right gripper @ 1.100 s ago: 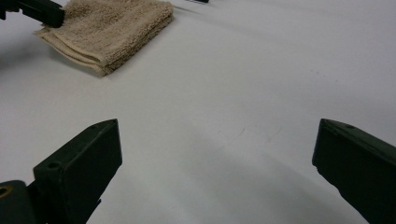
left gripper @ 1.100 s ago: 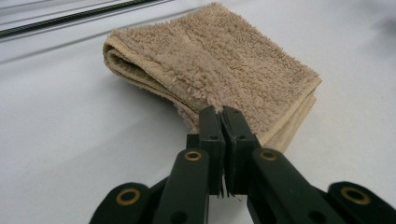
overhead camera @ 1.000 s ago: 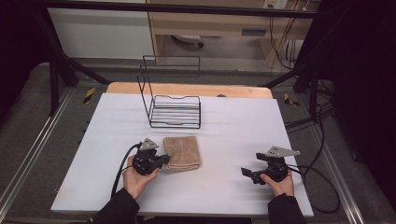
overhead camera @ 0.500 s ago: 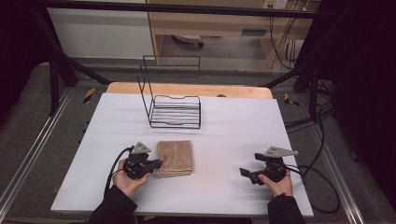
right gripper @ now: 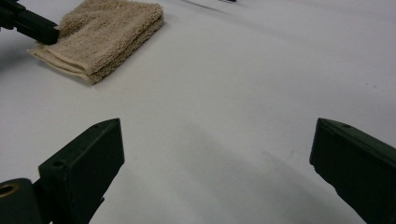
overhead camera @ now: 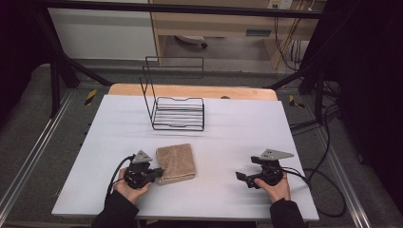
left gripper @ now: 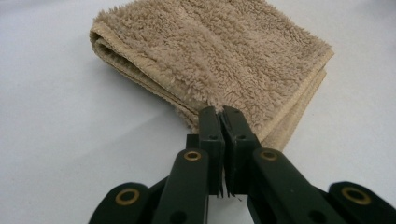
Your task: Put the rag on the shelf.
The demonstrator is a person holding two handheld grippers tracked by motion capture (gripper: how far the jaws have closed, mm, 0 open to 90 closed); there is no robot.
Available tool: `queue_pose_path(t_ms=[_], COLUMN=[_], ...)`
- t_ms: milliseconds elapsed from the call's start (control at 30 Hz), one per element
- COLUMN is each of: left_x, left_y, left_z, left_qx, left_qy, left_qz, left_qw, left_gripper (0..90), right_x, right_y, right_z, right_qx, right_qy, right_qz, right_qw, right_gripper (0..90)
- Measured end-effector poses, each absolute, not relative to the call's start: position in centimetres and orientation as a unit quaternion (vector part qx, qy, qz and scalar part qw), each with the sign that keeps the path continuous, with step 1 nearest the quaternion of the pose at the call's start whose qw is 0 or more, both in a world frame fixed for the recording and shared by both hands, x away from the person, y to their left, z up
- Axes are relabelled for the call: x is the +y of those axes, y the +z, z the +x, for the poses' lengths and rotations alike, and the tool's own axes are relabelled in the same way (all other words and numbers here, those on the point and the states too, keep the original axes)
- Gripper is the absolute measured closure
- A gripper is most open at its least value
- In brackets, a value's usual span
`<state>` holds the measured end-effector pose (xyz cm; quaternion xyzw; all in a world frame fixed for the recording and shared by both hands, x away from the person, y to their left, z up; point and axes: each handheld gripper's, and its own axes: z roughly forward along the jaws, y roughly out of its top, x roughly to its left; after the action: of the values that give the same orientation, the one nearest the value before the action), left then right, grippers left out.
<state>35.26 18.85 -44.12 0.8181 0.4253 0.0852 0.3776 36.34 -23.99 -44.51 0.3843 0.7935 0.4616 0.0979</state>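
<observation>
The left gripper point(left gripper: 222, 114) has its jaws pressed together on the near edge of the folded tan towel point(left gripper: 219, 56), which lies flat on the white desk point(overhead camera: 237, 133) just ahead of them. The right gripper point(right gripper: 217, 149) rests well apart from the towel, its jaws spread wide over bare desk. A black wire rack point(overhead camera: 178, 114) stands beyond the towel.

Bright, evenly lit tabletop with soft shadows; dark surroundings, slight softness.
</observation>
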Motion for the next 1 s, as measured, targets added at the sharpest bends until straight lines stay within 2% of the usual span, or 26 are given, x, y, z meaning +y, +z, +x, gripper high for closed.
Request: queue_pose_path(t_ms=[333,600,700,733,900,1000], left_x=[19.0,20.2,20.6,20.7,21.1,21.2], left_y=[-44.1,-42.7,-42.6,-42.5,-42.3,-42.6], left_z=[34.8,36.1,37.2,38.0,40.1,42.1], left_qx=[0.425,0.426,0.424,0.422,0.43,0.436], left_qy=[0.092,0.11,0.113,0.122,0.128,0.142], left_qz=[0.818,0.806,0.805,0.806,0.804,0.805], left_qw=[0.377,0.395,0.4,0.396,0.389,0.376], left_gripper=[84.4,43.3,38.1,31.7,31.2,36.2], right_x=[-23.6,-23.6,-23.6,-23.6,-23.5,-23.5], right_y=[-44.6,-44.6,-44.6,-44.7,-44.7,-44.7], right_z=[36.4,36.4,36.4,36.5,36.5,36.5], right_qx=[0.795,0.794,0.795,0.795,0.796,0.796], right_qy=[0.461,0.46,0.46,0.459,0.457,0.457], right_qz=[0.383,0.384,0.384,0.384,0.385,0.385], right_qw=[0.098,0.097,0.097,0.097,0.096,0.096], right_gripper=[3.3,3.2,3.2,3.2,3.1,3.1])
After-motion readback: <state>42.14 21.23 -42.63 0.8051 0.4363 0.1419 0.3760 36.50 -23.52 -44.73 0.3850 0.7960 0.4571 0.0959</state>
